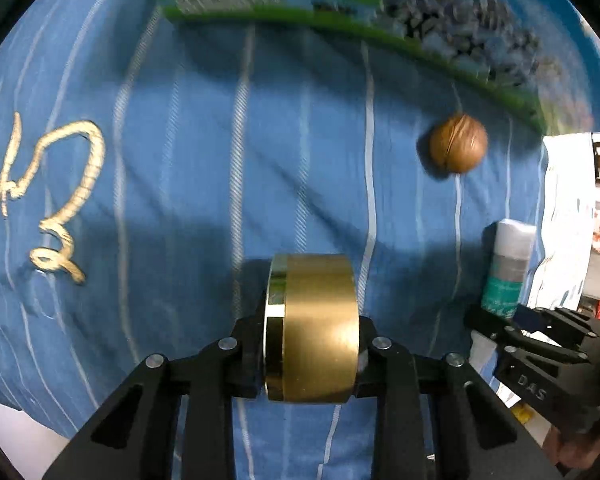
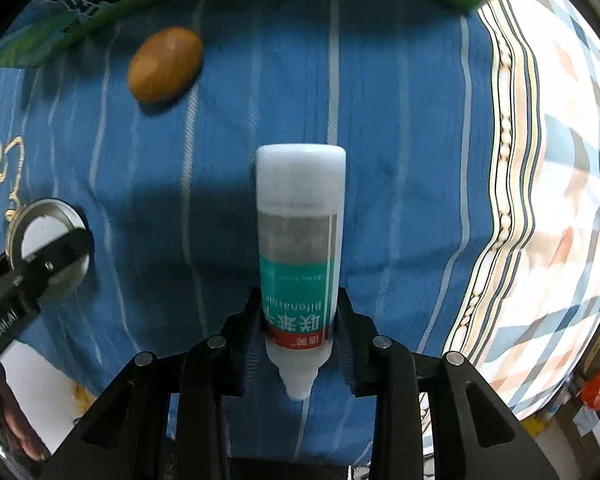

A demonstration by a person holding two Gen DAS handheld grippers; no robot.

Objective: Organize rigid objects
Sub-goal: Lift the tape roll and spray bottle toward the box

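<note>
Your left gripper (image 1: 310, 356), pointing steeply down, is clamped on the gold tin (image 1: 312, 328); open blue cloth (image 1: 204, 160) lies beyond. Your right gripper (image 2: 298, 340), also pointing down, clamps the white bottle (image 2: 300, 240); the cloth's edge is at right.

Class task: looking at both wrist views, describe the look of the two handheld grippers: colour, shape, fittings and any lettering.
Both the left gripper and the right gripper are matte black plastic, with angular linkage arms cut with triangular openings and joined by round silver pins. Seen from the side, each carries raised lettering, partly unreadable. No cables or sleeves show.
</note>
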